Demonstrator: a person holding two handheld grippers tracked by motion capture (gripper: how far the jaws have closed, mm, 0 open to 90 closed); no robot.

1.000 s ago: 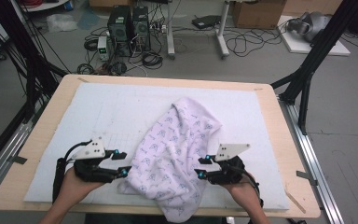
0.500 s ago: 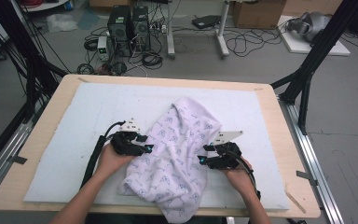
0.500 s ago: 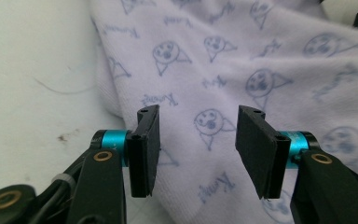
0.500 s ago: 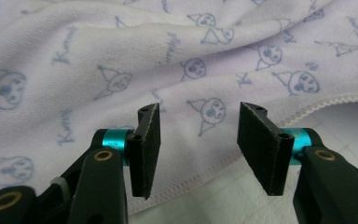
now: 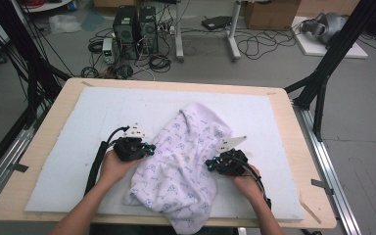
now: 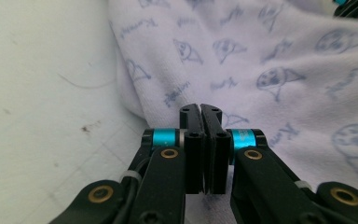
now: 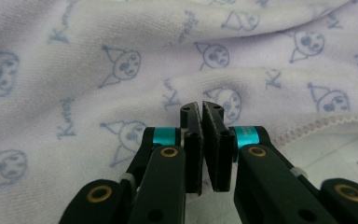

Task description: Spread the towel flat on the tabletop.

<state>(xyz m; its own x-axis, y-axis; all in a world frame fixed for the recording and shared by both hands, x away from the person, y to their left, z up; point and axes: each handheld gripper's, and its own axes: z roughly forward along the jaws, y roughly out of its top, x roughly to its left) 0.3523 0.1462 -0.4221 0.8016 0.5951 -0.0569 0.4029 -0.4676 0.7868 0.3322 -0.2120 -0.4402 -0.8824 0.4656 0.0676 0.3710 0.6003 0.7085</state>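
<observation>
One printed white towel [image 5: 183,161], crumpled mid-mat on the foam pad [image 5: 68,147], soft, light, limp, best taken at its stitched hem; left gripper [image 5: 149,148] and right gripper [image 5: 210,164] jaws just closed, pressed together at opposite edges, cloth pinch unconfirmed.

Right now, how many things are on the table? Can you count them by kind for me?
Printed towels: 1, the crumpled towel
White mats: 1, the mat under it
Grippers: 2, the left gripper and the right gripper, both shut at the towel's edges
Total: 4
</observation>
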